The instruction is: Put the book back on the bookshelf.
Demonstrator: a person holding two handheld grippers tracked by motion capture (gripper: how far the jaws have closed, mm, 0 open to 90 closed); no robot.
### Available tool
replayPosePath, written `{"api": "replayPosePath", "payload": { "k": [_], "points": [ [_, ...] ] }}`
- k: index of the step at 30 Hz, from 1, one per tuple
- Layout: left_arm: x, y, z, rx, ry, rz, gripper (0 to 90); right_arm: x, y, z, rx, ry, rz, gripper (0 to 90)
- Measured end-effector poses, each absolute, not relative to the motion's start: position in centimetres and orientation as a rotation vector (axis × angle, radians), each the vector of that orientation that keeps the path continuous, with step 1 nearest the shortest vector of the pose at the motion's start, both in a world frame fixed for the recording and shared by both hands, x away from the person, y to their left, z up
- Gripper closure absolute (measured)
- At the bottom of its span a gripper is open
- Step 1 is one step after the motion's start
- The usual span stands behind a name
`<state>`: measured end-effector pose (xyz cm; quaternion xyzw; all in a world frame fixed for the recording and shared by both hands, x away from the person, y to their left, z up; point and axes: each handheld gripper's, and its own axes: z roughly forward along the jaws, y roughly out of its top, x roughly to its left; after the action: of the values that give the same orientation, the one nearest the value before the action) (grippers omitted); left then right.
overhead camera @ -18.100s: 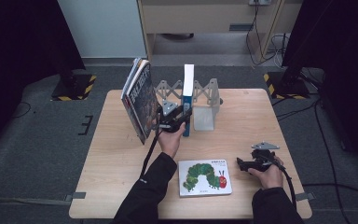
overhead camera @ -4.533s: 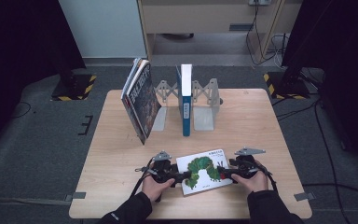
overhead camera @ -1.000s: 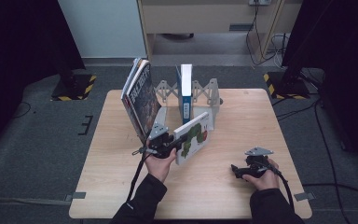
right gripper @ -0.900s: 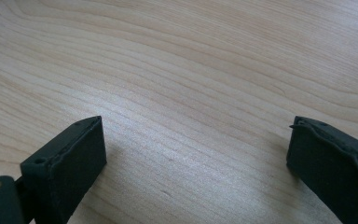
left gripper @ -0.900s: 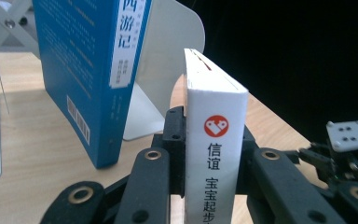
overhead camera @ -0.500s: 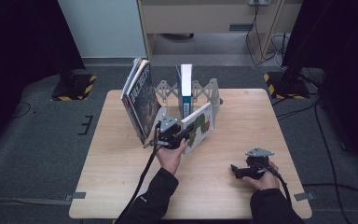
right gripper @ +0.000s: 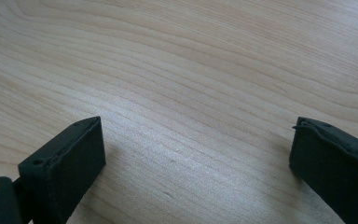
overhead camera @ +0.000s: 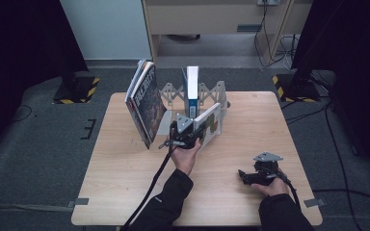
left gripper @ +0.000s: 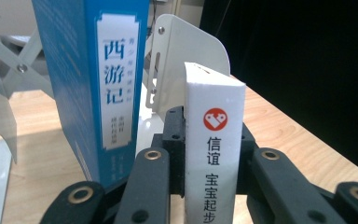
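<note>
My left gripper is shut on a thin white picture book with a green caterpillar on its cover, held on edge and tilted. It is just in front of the metal book rack. In the left gripper view the book's white spine stands between the black jaws of the left gripper, right of the upright blue book and before a white bookend plate. My right gripper rests low at the table's front right. The right gripper is open over bare wood with nothing between its jaws.
A blue book stands upright in the rack. Dark-covered books lean at the rack's left end. The wooden table ends a short way right of my right hand. A black cable trails from the left gripper over the front edge.
My left gripper has carried the picture book farther from the person, closer to the rack and the blue book. The right gripper has stayed where it was.
</note>
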<state>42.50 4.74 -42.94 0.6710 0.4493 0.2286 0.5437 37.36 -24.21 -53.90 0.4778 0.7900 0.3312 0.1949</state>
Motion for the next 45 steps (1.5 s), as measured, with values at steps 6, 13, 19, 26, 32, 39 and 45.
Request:
{"api": "replayPosePath", "payload": {
  "k": [6, 13, 19, 26, 32, 39, 45],
  "points": [
    [43.2, 4.0, -42.9, 1.592, 1.069, 0.547, 74.5, 37.3, -24.2, -53.9, 1.342, 2.212, 0.925, 3.5],
    [43.7, 3.3, -43.1, 1.59, 1.083, 0.572, 74.4, 37.3, -24.2, -53.9, 1.341, 2.214, 0.925, 3.4],
    [44.2, 2.9, -43.5, 1.578, 1.097, 0.575, 74.4, 37.4, -24.1, -53.9, 1.344, 2.21, 0.923, 3.1],
    [44.7, 2.4, -44.2, 1.586, 1.111, 0.579, 74.4, 37.4, -24.1, -53.9, 1.342, 2.211, 0.921, 3.0],
    [44.5, 2.0, -44.7, 1.578, 1.105, 0.589, 74.2, 37.4, -24.1, -53.9, 1.336, 2.208, 0.919, 2.8],
    [43.6, 2.3, -45.3, 1.577, 1.098, 0.579, 73.5, 37.4, -24.1, -53.9, 1.34, 2.206, 0.92, 2.6],
    [42.5, 2.6, -45.9, 1.608, 1.088, 0.571, 73.0, 37.4, -24.0, -53.9, 1.344, 2.204, 0.918, 2.3]
  ]
}}
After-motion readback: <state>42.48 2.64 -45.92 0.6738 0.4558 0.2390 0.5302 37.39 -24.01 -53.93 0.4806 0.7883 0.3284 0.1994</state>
